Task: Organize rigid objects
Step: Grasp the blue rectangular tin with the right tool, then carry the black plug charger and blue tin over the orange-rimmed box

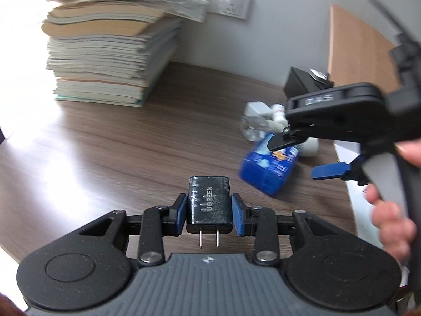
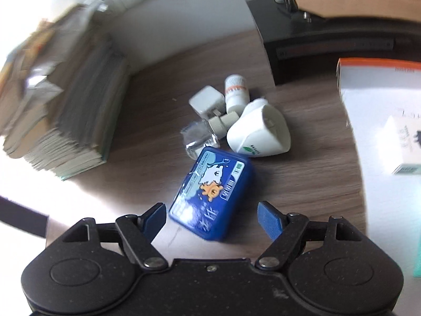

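My left gripper (image 1: 209, 210) is shut on a black UGREEN charger (image 1: 209, 197), prongs pointing back at the camera, held above the wooden table (image 1: 105, 144). My right gripper (image 2: 211, 213) is open over a blue tin (image 2: 213, 192) with a cartoon lid. The tin's near end lies between the spread fingers, and the pads do not press on it. In the left wrist view the right gripper (image 1: 305, 156) hangs just past the blue tin (image 1: 265, 171), with a person's hand on its handle.
Behind the tin lie a white charger cube (image 2: 206, 102), a white pill bottle (image 2: 235, 92), a small clear bottle (image 2: 200, 137) and a white plug-in device (image 2: 259, 131). A tall book stack (image 1: 105, 47) stands at the left. A black box (image 2: 315, 42) and a white carton (image 2: 381, 100) are at the right.
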`<state>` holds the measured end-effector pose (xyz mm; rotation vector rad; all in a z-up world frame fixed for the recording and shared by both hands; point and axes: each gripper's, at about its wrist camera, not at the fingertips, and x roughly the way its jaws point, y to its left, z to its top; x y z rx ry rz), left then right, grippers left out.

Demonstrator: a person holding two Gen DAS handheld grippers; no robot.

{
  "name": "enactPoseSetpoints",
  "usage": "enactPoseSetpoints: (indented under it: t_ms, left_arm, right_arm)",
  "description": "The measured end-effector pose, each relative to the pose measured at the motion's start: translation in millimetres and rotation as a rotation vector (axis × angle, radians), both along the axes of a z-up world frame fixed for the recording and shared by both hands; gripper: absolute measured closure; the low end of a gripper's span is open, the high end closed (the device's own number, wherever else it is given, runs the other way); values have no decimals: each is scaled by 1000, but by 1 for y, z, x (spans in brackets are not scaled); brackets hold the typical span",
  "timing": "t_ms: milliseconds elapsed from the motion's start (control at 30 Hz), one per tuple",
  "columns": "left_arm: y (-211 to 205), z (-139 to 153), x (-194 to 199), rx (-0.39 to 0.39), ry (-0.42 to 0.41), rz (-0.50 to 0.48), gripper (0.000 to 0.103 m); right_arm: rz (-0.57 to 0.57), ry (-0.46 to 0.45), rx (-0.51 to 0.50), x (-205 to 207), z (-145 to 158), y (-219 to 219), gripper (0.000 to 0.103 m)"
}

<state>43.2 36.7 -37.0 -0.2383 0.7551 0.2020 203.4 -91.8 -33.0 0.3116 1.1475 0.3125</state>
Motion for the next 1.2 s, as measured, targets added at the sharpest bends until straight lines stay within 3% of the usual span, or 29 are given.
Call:
enactPoseSetpoints:
  t_ms: [133, 233, 333, 400, 700, 1200]
  left_arm:
    - [13, 2, -3, 2, -5, 22, 67]
    - [20, 4, -7, 1, -7, 22, 67]
    - [24, 8, -9, -1, -15, 15, 67]
    - [25, 9, -8, 0, -21, 7, 67]
    - [7, 14, 4, -18, -53, -100, 67]
    - [-68, 35, 2, -29, -104, -334, 67]
  right_arm:
    - [-65, 52, -49, 17, -15, 24, 13]
    - [-43, 38, -149, 22, -25, 43, 12]
    - [24, -32, -232, 14, -24, 51, 28]
    - [54, -61, -258, 6, -21, 49, 29]
    - [91, -236, -349, -47, 15, 9, 30]
    - [-95, -368, -384, -129, 64, -94, 30]
